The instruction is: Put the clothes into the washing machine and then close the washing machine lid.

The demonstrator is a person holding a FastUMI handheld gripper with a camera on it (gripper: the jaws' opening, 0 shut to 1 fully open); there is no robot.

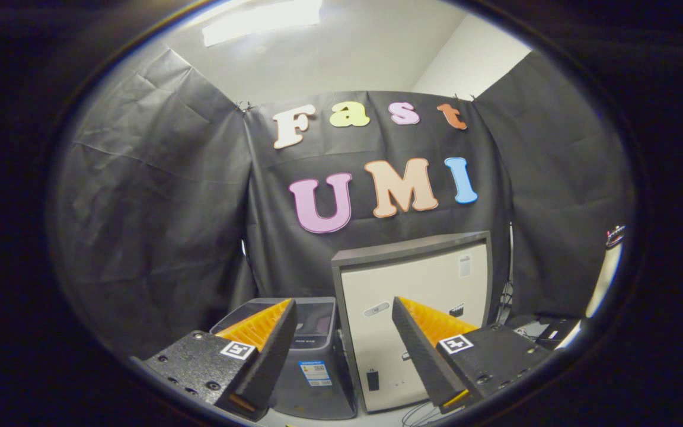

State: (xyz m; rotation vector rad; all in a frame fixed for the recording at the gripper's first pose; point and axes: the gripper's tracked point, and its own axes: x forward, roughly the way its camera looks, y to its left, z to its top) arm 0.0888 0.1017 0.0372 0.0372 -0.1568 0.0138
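Grey plastic marks the task's thing: a small dark-grey top-loading washing machine (313,362) with a smoked, translucent lid (312,317) stands low down, ahead of the jaws and a little toward their left finger, partly hidden behind that finger's tip. The gripper (341,356) has its jaws wide apart with nothing between them, pointing level at the booth's back wall. Just beside the washer, ahead of the right finger, stands a taller cream-fronted cabinet with a dark grey top (415,314) (it looks like a small fridge or safe, though I cannot tell which). The lid appears to lie flat on the washer, so it reads as down, though the finger covers part of it. No clothes are to be seen ahead of the jaws, and whether any lie inside the tub cannot be told through the lid. That leaves two readings: a washer shut with the clothes elsewhere, or one loaded and shut. Either way the washer sits below and left of the jaws' line, so reaching it would mean tipping downward and leftward.
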